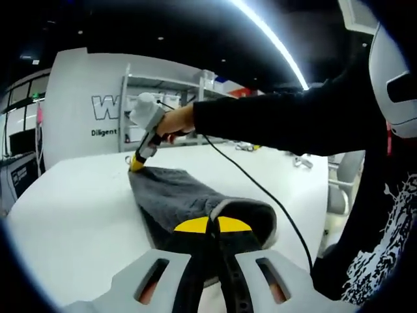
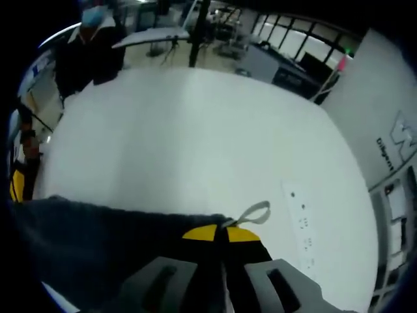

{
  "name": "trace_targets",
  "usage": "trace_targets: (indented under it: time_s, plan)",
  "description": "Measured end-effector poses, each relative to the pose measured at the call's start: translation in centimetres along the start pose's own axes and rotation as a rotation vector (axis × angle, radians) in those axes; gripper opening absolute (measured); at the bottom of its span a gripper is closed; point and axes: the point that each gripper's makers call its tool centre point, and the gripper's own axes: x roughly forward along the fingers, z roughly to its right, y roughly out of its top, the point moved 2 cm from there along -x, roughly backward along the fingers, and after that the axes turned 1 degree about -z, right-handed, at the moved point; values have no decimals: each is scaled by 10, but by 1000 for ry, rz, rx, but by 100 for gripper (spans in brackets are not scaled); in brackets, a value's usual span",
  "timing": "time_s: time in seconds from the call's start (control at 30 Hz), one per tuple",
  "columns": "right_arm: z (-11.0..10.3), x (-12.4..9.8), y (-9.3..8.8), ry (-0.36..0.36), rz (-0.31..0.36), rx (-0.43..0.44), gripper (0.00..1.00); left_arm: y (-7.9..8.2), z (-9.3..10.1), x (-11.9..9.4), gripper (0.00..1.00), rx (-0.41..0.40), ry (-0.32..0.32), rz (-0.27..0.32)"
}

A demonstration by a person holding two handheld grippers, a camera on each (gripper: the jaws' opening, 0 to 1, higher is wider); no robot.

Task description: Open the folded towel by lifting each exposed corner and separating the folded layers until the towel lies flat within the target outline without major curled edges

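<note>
A dark grey towel point(image 1: 176, 199) lies stretched across the white table point(image 1: 71, 208). My left gripper point(image 1: 212, 225), with yellow tips, is shut on the towel's near edge. At the towel's far corner my right gripper point(image 1: 137, 163) pinches the cloth, held by a hand in a black sleeve. In the right gripper view the towel point(image 2: 98, 244) spreads left from my right gripper point(image 2: 221, 233), which is shut on its corner. A small grey hanging loop point(image 2: 255, 213) sticks out by the jaws. The left gripper's yellow tip point(image 2: 15, 184) shows at the left edge.
The white table point(image 2: 195, 137) is wide and bare beyond the towel. A white strip with small marks point(image 2: 301, 222) lies on it to the right. A person in dark clothes point(image 2: 88, 52) stands past the far edge. Shelves point(image 1: 163, 91) and a white wall stand behind.
</note>
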Motion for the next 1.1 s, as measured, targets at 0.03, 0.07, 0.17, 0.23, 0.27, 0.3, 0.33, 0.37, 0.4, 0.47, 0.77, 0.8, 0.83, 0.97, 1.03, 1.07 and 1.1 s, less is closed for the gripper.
trace_targets:
  time_s: [0.03, 0.07, 0.17, 0.23, 0.27, 0.3, 0.33, 0.37, 0.4, 0.47, 0.77, 0.8, 0.83, 0.97, 1.03, 1.07, 1.1]
  plan:
    - [1, -1, 0, -2, 2, 5, 0, 2, 1, 1, 0, 8, -2, 5]
    - [1, -3, 0, -5, 2, 7, 0, 3, 1, 1, 0, 13, -2, 8]
    - [2, -7, 0, -14, 17, 11, 0, 4, 4, 3, 0, 20, -8, 11]
    - [2, -9, 1, -20, 25, 10, 0, 5, 5, 4, 0, 21, -11, 13]
    - [3, -10, 1, -22, 28, 10, 0, 6, 6, 4, 0, 23, -15, 14]
    - [3, -11, 0, -25, 29, 10, 0, 7, 7, 5, 0, 26, -21, 17]
    - [4, -12, 0, -28, 29, 10, 0, 8, 8, 5, 0, 27, -24, 21]
    - [5, -14, 0, -37, 27, 13, 0, 10, 11, 6, 0, 22, -38, 32]
    - [6, -16, -2, -42, 19, 27, 0, 11, 12, 7, 0, 19, -43, 34]
    - [7, -20, -2, -38, 22, 62, 0, 12, 17, 9, 0, 27, -55, 36]
    - [9, -33, -5, -50, 57, 79, 0, 19, 25, 13, 0, 48, -84, 50]
    - [10, -35, -5, -58, 70, 59, 0, 20, 25, 14, 0, 50, -85, 51]
    - [11, -36, -5, -68, 72, 48, 0, 21, 26, 14, 0, 51, -87, 54]
    - [11, -38, -5, -72, 88, 35, 0, 24, 30, 16, 0, 49, -99, 63]
    - [11, -39, -5, -77, 92, 29, 0, 24, 32, 18, 0, 51, -104, 65]
    - [10, -40, -6, -77, 94, 28, 0, 24, 33, 18, 0, 52, -107, 66]
    - [10, -41, -6, -79, 97, 26, 0, 25, 35, 19, 0, 53, -111, 67]
